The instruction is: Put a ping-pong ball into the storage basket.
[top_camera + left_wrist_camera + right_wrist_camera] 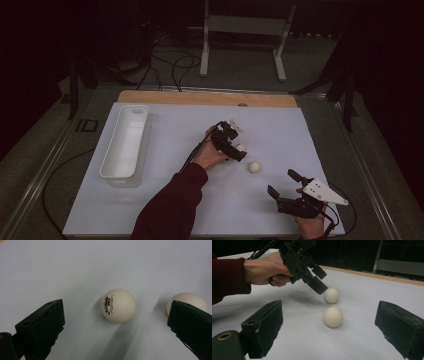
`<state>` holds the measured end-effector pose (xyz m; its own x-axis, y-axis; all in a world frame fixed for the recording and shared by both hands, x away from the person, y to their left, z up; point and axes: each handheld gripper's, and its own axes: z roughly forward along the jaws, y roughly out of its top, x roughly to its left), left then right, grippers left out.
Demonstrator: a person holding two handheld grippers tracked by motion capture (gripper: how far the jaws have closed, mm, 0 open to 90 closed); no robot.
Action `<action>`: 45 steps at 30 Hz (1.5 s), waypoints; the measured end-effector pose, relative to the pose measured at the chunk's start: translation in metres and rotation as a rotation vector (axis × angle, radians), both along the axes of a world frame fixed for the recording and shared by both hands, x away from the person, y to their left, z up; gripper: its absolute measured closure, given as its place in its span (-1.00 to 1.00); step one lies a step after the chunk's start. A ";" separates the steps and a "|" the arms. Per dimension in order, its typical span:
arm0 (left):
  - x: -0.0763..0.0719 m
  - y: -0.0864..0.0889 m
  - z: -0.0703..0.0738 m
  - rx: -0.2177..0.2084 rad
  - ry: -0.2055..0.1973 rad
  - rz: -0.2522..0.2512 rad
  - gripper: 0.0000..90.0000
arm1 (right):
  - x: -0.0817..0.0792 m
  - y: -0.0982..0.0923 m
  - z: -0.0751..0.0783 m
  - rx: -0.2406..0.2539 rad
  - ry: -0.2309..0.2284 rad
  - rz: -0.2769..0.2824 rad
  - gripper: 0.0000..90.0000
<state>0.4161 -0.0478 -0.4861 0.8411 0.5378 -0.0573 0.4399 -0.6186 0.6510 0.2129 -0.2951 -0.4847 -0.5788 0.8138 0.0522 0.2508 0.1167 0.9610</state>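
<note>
Spread fingers (40, 325) around printed ball (119, 305)

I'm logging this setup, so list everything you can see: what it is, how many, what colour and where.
ping-pong balls: two, white, mid-table; one lies between the left gripper's open jaws, untouched.
bin: one, white, long, table's left side.
table cover: one, white, over a wooden tabletop.
metal stand: one, grey, on the floor beyond the table.
cables: several, black, on the floor behind.
left gripper: one, black, at the farther ball.
right gripper: one, black, near right corner, jaws open.
sleeve: one, maroon, left arm.
</note>
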 end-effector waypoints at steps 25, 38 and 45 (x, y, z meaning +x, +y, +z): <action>0.000 -0.023 -0.008 0.065 -0.002 0.000 -0.86 | 0.000 0.000 0.000 0.002 -0.001 0.002 -0.84; 0.002 -0.024 -0.015 0.074 0.030 0.007 -0.45 | 0.000 0.000 0.000 0.000 0.000 0.002 -0.84; 0.004 -0.024 -0.019 0.065 0.045 0.005 -0.15 | 0.000 0.000 0.000 0.001 -0.001 0.002 -0.84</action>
<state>0.4200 -0.0717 -0.5050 0.8360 0.5454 -0.0604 0.4710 -0.6567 0.5891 0.2131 -0.2952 -0.4851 -0.5802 0.8128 0.0527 0.2498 0.1160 0.9613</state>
